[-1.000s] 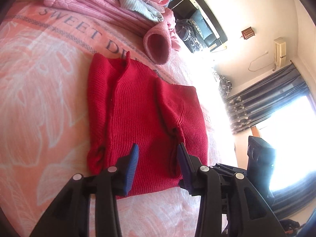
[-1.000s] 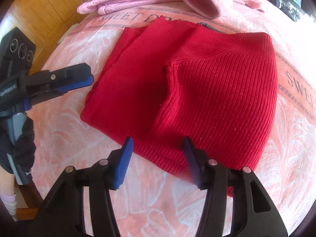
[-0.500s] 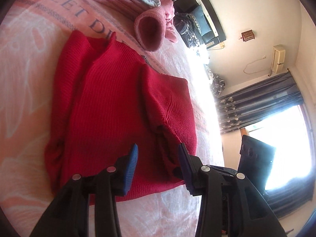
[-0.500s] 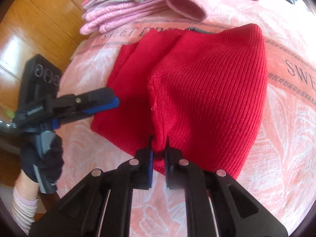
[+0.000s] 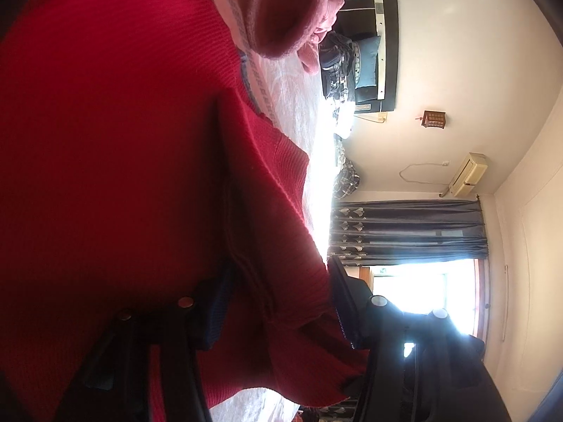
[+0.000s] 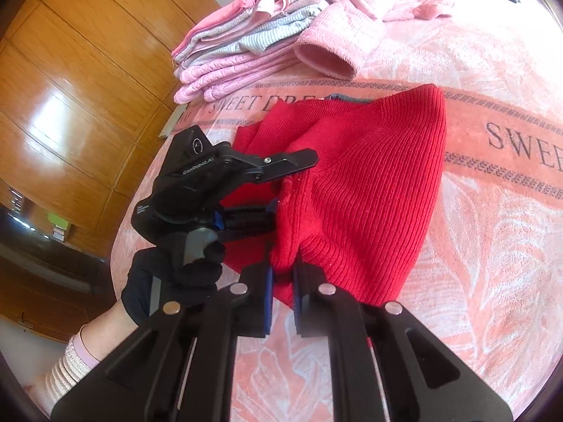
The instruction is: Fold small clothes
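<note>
One red sweater (image 6: 366,190) is lifted off the bed (image 6: 492,246), its hem clenched by two grippers: the right (image 6: 281,281) and the left (image 6: 278,190). "SWEET DRE" is read on the blanket; "GenRobot.AI" on the left gripper

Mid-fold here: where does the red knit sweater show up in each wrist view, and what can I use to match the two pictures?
Left wrist view: the red knit sweater fills the left and centre, its hem bunched between the left gripper's fingers.
Right wrist view: it lies centre-right on the bedspread, its near edge pinched in the right gripper.
Shared landmark: the pink cuff opening, just beyond the sweater in both.
</note>
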A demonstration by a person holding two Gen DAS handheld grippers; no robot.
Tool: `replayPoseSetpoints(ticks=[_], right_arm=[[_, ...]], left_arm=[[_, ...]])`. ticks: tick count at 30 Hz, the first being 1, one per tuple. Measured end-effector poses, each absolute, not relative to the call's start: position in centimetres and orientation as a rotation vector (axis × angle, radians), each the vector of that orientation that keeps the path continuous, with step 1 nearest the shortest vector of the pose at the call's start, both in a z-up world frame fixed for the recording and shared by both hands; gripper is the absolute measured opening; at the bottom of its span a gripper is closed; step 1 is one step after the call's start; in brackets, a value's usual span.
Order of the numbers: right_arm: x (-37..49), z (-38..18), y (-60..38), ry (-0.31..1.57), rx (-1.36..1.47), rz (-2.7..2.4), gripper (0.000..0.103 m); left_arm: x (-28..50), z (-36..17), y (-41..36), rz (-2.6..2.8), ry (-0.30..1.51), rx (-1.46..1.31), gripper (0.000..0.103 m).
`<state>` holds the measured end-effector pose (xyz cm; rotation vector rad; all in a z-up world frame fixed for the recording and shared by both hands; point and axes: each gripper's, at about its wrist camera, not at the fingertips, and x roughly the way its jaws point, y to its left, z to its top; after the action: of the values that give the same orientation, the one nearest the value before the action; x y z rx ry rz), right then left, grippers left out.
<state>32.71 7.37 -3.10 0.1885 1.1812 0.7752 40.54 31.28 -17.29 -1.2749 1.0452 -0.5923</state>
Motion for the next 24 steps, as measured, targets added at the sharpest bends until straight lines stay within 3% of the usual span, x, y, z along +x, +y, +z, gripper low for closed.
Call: replayPoseSetpoints(ticks=[3,12,14,17,24], right_arm=[[32.7,-2.8,6.6,1.171,0.214,0.8,0.007],[31.7,-2.2,5.5,1.145,0.207,0.844,0.007],[31.7,-2.3,5.8,1.148,0.211,0.851,0.007],[31.5,-2.6,6.3,1.154,0.198,0.849,0.007],[30.9,-2.8,8.6,1.156,0.204,0.878,0.007]], left_arm=[[42.0,-17.3,30.1,-0.593,1.032,-1.285,0.061],[43.8,-16.6,29.3,-0.632,1.003,-1.29,0.059],[44.2,-16.2,29.1,-0.636,1.001,-1.225,0.042],[44.6,-15.7,28.9,-0.649,0.985,-1.161,0.026],[44.2,-13.1,30.3,-0.68,0.905,-1.069,0.019]])
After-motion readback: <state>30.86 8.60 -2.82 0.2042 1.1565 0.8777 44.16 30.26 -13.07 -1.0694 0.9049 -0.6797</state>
